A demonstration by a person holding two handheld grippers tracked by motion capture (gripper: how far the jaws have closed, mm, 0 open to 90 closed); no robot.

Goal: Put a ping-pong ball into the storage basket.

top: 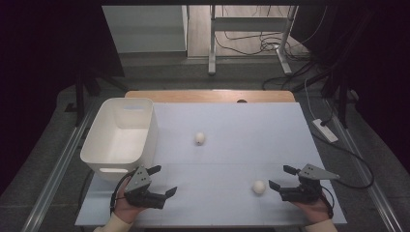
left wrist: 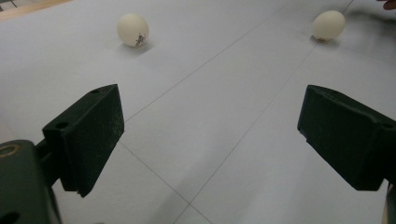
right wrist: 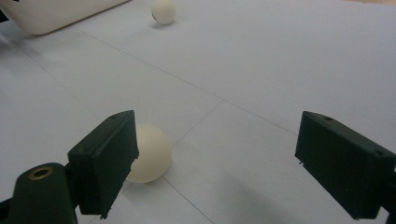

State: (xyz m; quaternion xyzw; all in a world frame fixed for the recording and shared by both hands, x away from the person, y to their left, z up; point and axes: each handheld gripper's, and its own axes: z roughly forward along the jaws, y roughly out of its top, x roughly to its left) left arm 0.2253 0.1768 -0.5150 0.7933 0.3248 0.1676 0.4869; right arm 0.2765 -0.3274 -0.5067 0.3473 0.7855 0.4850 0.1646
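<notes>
Two white egg-like balls lie on the pale table sheet. The far ball (top: 199, 138) rests near the middle; the near ball (top: 259, 187) sits toward the front right. My right gripper (top: 281, 177) stands open just right of the near ball. In the right gripper view, the near ball (right wrist: 152, 154) lies just ahead of the left-hand jaw and is partly hidden by it; my right gripper (right wrist: 215, 158) holds nothing. My left gripper (top: 164, 180) is open at the front left. In its own view, my left gripper (left wrist: 210, 135) is empty, with the far ball (left wrist: 133, 29) and near ball (left wrist: 328, 24) well ahead.
A white plastic bin (top: 121, 137) stands at the table's left side, just behind the left gripper; its corner (right wrist: 60, 14) shows in the right gripper view. A wooden table edge (top: 208, 95) runs along the back. Cables and a desk frame lie on the floor beyond.
</notes>
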